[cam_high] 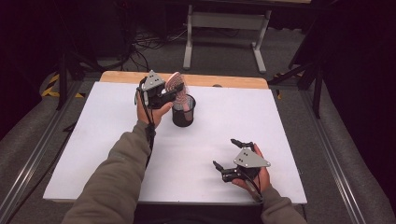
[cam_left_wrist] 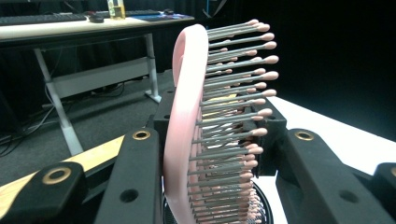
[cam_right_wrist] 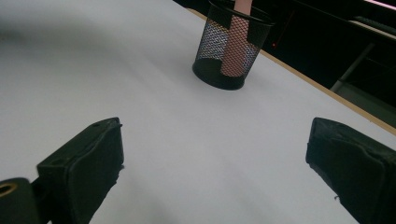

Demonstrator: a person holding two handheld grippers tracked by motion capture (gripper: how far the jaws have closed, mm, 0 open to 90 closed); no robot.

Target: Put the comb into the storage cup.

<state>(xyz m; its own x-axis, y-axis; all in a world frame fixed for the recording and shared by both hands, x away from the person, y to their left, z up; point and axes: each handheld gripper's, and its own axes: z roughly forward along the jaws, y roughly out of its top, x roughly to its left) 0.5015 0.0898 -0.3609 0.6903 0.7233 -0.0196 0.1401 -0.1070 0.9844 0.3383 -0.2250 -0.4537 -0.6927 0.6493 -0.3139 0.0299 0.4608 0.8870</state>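
From the high view, the left tongs (cam_high: 173,91) hold a pink hairbrush (cam_high: 176,84) by its head, jaws closed on it, above a black mesh cup (cam_high: 183,111). The brush's handle reaches down into the cup. The cup stands on the white table (cam_high: 116,140) near the far edge, a little left of the middle, well apart from both side edges. The right tongs (cam_high: 229,156) rest low near the near right corner, jaws spread wide with nothing between them, well apart from the cup. Between the cup and the right tongs the table is bare, and so is the whole left half towards the near left corner. A strip of wood (cam_high: 224,80) runs along the far edge beyond the white surface.

In the left gripper view, the hairbrush (cam_left_wrist: 187,116) stands upright between the two black jaws, which press on it from both sides; its bristles with rounded pink tips point to the right. The rim of the mesh cup (cam_left_wrist: 261,205) shows just below the brush.

In the right gripper view, the two jaws stand wide apart over bare white table (cam_right_wrist: 140,93). The mesh cup (cam_right_wrist: 229,46) stands farther off, close to the table's far edge, with the pink handle (cam_right_wrist: 236,51) inside it, leaning on the cup's wall.
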